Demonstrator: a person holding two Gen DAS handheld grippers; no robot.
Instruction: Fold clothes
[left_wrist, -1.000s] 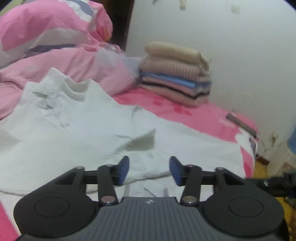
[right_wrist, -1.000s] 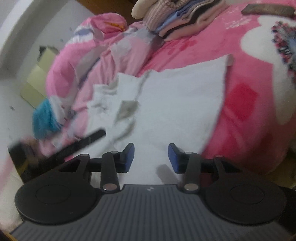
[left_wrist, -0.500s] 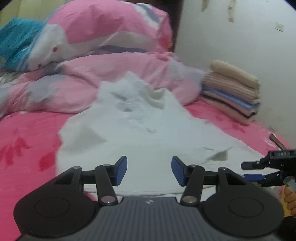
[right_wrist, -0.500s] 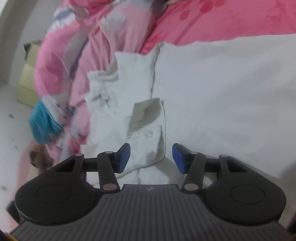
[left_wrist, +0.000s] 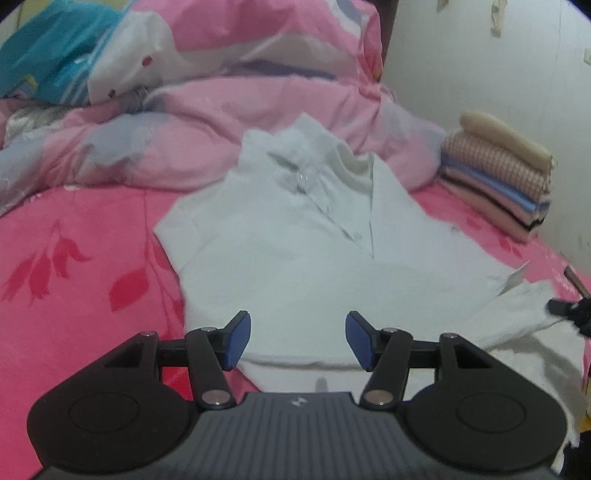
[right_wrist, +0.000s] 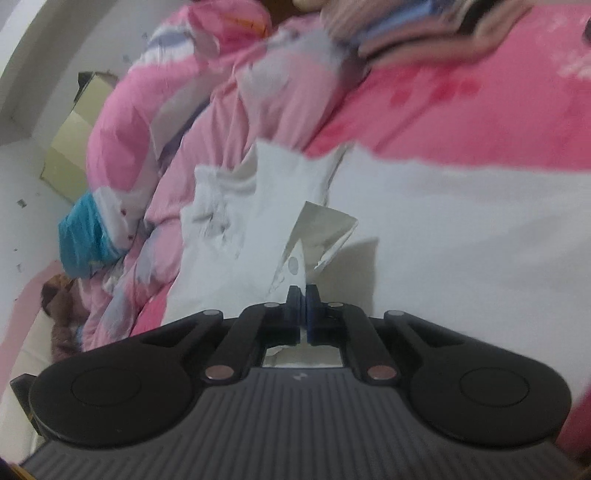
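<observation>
A white collared shirt (left_wrist: 314, 240) lies spread on the pink bed, collar toward the quilt. My left gripper (left_wrist: 297, 341) hovers open over the shirt's near hem, nothing between its blue pads. In the right wrist view my right gripper (right_wrist: 303, 297) is shut on a lifted cuff of the white shirt (right_wrist: 461, 240); the cloth rises in a peak from the pads. The right gripper's tip (left_wrist: 569, 310) shows at the far right of the left wrist view, at the end of a sleeve.
A pile of folded sweaters (left_wrist: 502, 177) sits by the wall at the right. A bunched pink quilt (left_wrist: 184, 129) and a teal cloth (left_wrist: 48, 62) lie behind the shirt. Pink flowered sheet (left_wrist: 74, 266) is bare to the left.
My right gripper went from open to shut, pinching the shirt's cuff and lifting it. The left gripper swung left and now faces the shirt head on, still open.
</observation>
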